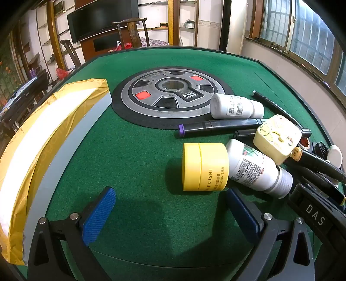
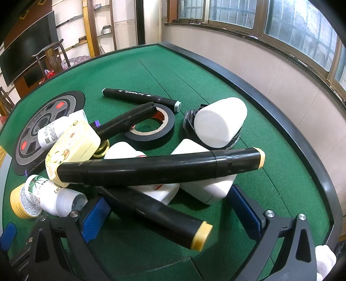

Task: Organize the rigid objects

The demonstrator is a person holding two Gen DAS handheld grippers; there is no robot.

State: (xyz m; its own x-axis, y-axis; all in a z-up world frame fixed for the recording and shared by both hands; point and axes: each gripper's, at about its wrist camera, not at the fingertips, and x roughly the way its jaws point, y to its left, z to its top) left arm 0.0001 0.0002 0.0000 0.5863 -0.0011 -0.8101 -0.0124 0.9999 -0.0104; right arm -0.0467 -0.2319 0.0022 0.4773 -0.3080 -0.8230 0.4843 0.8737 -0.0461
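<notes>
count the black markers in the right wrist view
4 markers: one beyond the tape roll, one propped on that roll, one across the white bottles, one lowest, nearest the camera. More may be hidden underneath.

Ahead of the left claw, a green felt worktop (image 1: 134, 151) carries a round grey control panel (image 1: 170, 93) with two red buttons. Beyond its far edge stand a wooden chair (image 1: 134, 32), a dark television (image 1: 101, 19) and wall shelves (image 1: 186, 21). Barred windows (image 2: 298, 28) run right of the right claw.
</notes>
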